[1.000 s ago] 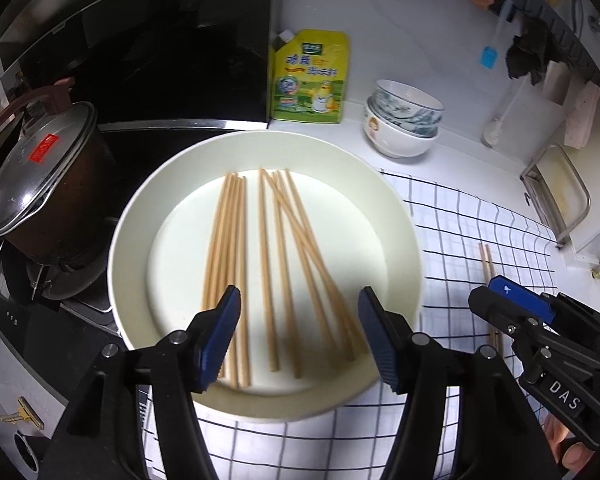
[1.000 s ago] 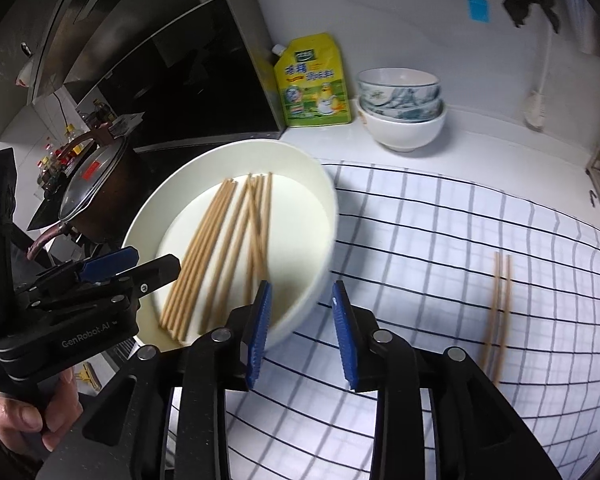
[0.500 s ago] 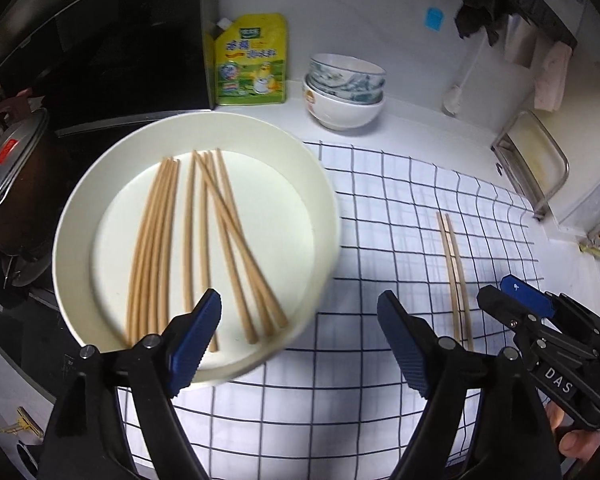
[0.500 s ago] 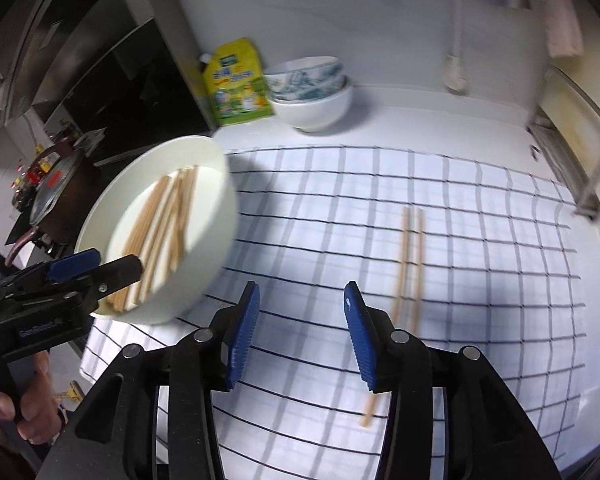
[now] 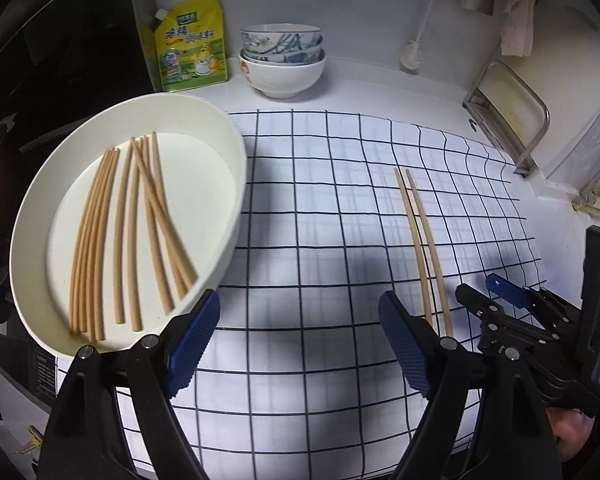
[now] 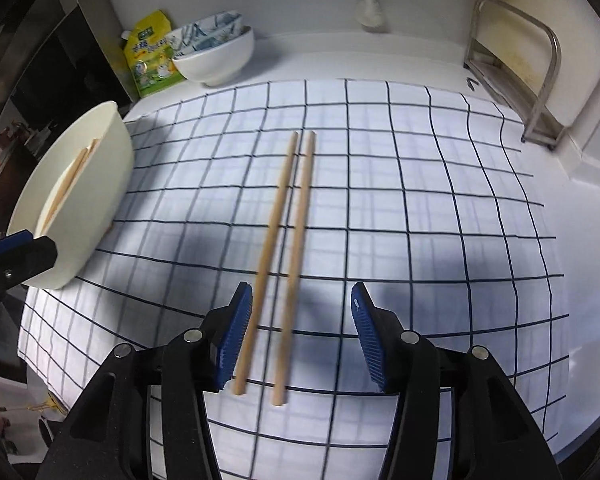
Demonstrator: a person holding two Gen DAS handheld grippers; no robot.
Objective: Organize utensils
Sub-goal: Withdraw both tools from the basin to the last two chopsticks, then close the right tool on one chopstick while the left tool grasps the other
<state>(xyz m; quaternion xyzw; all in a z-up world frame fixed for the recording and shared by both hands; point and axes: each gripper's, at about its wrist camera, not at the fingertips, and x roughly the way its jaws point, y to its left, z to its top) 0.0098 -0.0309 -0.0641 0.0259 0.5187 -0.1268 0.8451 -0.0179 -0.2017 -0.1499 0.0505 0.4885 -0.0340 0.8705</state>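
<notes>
Kitchen counter, white, with a black-grid cloth [image 6: 380, 160] spread over most of it. Back wall: yellow pouch [image 5: 191, 44], stacked bowls [image 5: 282, 60], a brush [image 5: 411, 56] leaning on the wall, a metal rack [image 6: 516, 68] at right. Dark stove area at far left.

Large white dish [image 5: 236, 152] sits at the cloth's left edge, partly overhanging it. About ten chopsticks [image 5: 140, 232] lie loose in it, roughly parallel, a few crossing.

One pair [image 6: 290, 240] lies on the cloth, well apart from the dish, side by side with a narrow gap, near ends pointing toward the right gripper.

Right gripper [image 6: 300, 332]: jaws spread wide, nothing held. Both sticks' near ends fall between the fingers; the left stick runs just beside the left pad [image 6: 236, 332]. Whether it hangs above the cloth or touches it, cannot tell.

Left gripper [image 5: 300, 344]: jaws also wide apart and empty, over bare cloth between dish and pair. Its left finger sits just beside the dish rim.

Progress, as judged: early. One pair laid out on the cloth, the bulk unsorted in the dish. If pairing on the cloth is the aim, some five pairs remain. Right gripper looks placed either to grasp or to have just let go of the pair; which one cannot be told.
</notes>
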